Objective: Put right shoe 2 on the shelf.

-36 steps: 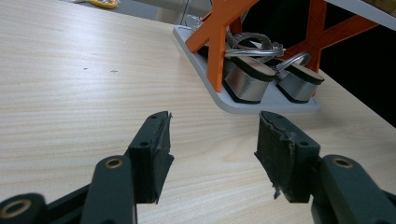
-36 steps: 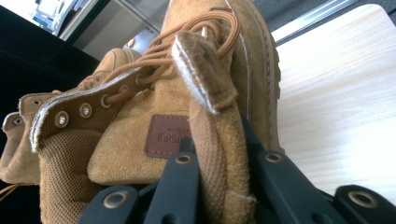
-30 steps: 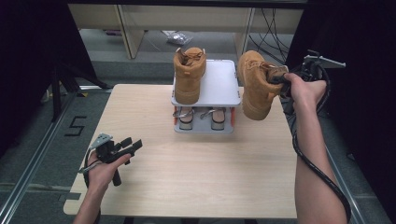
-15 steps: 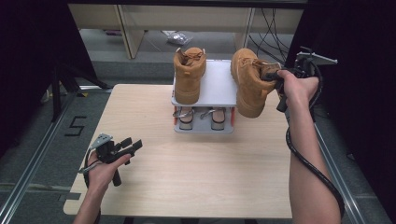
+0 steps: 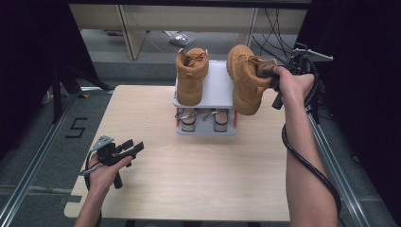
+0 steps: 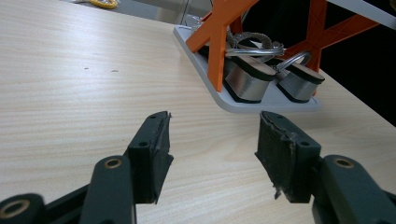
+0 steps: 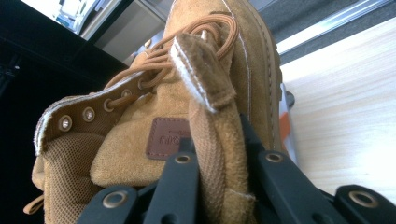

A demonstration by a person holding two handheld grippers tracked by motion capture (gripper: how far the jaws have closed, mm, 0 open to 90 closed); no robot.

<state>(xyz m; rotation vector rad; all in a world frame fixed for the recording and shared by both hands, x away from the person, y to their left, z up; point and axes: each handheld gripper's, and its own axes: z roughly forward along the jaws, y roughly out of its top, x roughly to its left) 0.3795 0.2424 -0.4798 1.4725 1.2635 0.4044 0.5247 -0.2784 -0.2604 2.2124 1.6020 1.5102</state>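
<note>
On the left side of the pale wooden table (image 5: 198,170), the left gripper (image 5: 135,147) rests low in the person's left hand (image 5: 101,172). Its two black jaws are spread wide with nothing between them, and in the left gripper view the flat pads (image 6: 285,149) look rough and a bit chewed at the edges. The table top is smooth with thin, light wood lines. Near the middle at the far side stands a small shoe rack (image 5: 215,87) with a flat grey top, a grey bottom shelf and bright orange crossed legs (image 6: 217,42). One tan boot (image 5: 190,75) stands on the left part of the top shelf, soft and fuzzy like suede, with a thick, paler sole. On the bottom shelf sit two sandals (image 5: 202,118) side by side, with shiny silver wedge heels and looped straps. To the right, a second tan boot (image 5: 246,78) hangs in the air, tilted, over the right edge of the rack. The right gripper (image 5: 265,73) pinches the soft top edge of this boot, and in the right gripper view the fuzzy collar is squeezed tight between the black jaws. That view also shows round metal lace holes, a tan lace (image 7: 187,32), a mesh lining and a small brown patch (image 7: 166,137). A thick black cable (image 5: 307,165) curls down along the person's right arm.
</note>
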